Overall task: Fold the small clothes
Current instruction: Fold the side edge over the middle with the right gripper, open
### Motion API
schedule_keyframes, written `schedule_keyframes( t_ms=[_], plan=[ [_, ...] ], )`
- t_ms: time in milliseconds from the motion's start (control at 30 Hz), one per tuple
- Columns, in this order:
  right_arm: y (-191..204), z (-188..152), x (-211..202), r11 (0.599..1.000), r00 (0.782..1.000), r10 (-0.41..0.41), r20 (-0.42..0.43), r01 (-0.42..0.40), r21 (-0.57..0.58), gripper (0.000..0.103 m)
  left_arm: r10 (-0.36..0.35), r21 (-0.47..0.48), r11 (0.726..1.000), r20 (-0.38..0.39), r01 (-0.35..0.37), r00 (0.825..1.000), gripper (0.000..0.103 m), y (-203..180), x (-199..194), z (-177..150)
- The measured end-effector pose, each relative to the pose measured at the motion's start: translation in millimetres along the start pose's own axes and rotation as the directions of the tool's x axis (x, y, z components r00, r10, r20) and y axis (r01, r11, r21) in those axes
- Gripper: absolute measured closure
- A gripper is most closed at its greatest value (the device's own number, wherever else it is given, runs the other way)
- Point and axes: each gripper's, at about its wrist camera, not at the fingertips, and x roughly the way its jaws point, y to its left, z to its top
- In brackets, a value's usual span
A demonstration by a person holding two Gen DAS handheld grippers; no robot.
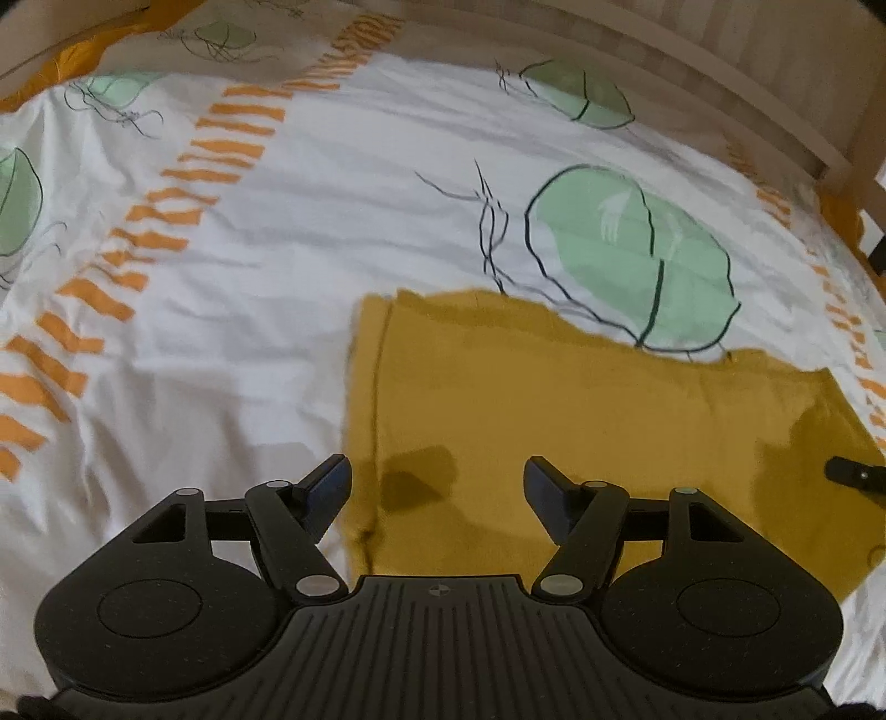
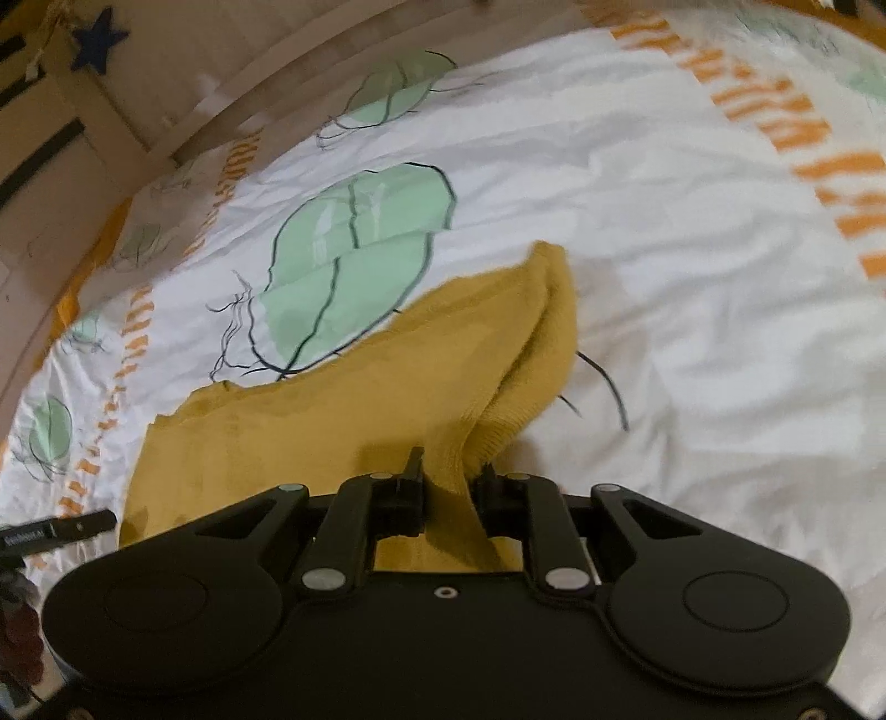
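A mustard-yellow knit garment (image 1: pixel 581 421) lies flat on the bed's patterned duvet (image 1: pixel 277 249). My left gripper (image 1: pixel 437 487) is open and empty, hovering just above the garment's near left part. In the right wrist view my right gripper (image 2: pixel 448 482) is shut on a bunched fold of the same yellow garment (image 2: pixel 343 421) and lifts it, so a ribbed sleeve or edge (image 2: pixel 542 332) hangs up off the duvet (image 2: pixel 692 277). A fingertip of the right gripper shows at the left view's right edge (image 1: pixel 853 473).
The duvet is white with green leaf prints (image 1: pixel 631 260) and orange stripe bands (image 1: pixel 166 205). A wooden bed frame (image 1: pixel 720 72) runs along the far side, also seen in the right wrist view (image 2: pixel 183 83). A blue star (image 2: pixel 99 41) hangs beyond it.
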Motion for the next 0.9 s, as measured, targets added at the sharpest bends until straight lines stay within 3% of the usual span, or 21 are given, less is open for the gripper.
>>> schedule_keyframes(
  t_ms=[367, 900],
  plan=[
    [92, 11, 13, 0.992, 0.999, 0.024, -0.031, -0.028, -0.125, 0.08, -0.029, -0.027, 0.999, -0.015, 0.028, 0.999, 0.035, 26, -3, 7],
    [205, -18, 73, 0.962, 0.97, 0.209, -0.121, -0.226, -0.155, 0.081, -0.028, -0.124, 0.992, 0.024, 0.031, 0.999, 0.035, 71, -18, 16]
  ],
)
